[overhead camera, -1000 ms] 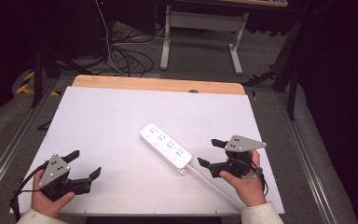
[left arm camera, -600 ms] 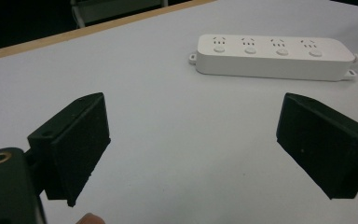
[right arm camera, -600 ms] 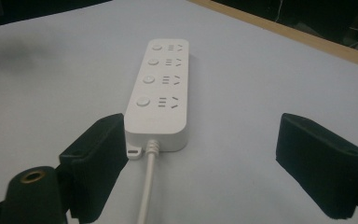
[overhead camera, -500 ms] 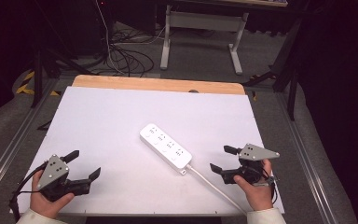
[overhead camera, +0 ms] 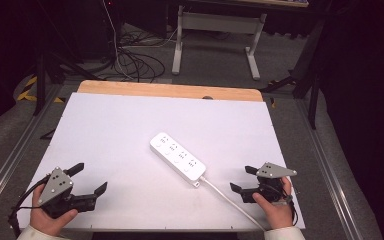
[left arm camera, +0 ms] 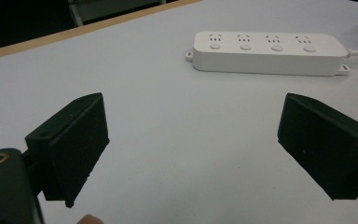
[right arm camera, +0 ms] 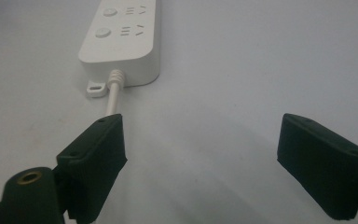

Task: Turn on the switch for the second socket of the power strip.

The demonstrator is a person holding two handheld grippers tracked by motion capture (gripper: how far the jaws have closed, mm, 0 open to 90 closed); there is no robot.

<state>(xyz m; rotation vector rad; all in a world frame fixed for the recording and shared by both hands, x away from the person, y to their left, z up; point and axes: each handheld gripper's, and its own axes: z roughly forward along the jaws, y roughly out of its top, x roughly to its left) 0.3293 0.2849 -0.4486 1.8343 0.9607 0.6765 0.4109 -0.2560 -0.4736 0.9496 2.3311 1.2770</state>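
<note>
A white power strip (overhead camera: 177,157) lies slantwise in the middle of the white table (overhead camera: 130,125), its white cord (overhead camera: 230,197) running toward the front edge. My left gripper (overhead camera: 87,179) rests at the front left corner, open and holding nothing; the strip (left arm camera: 268,52) lies well ahead of its jaws. My right gripper (overhead camera: 244,179) sits at the front right, open and holding nothing, just right of the cord. In the right gripper view the strip's cord end (right arm camera: 121,42) is ahead and the cord (right arm camera: 113,95) passes behind the left jaw.
A wooden strip (overhead camera: 170,91) edges the table's far side. Beyond it are a grey floor, loose cables (overhead camera: 130,60) and a white metal frame (overhead camera: 215,35). Metal rails run along both sides of the table.
My right gripper has drawn back from the strip's cord end toward the front right corner of the table. The left gripper and the strip have stayed put.
</note>
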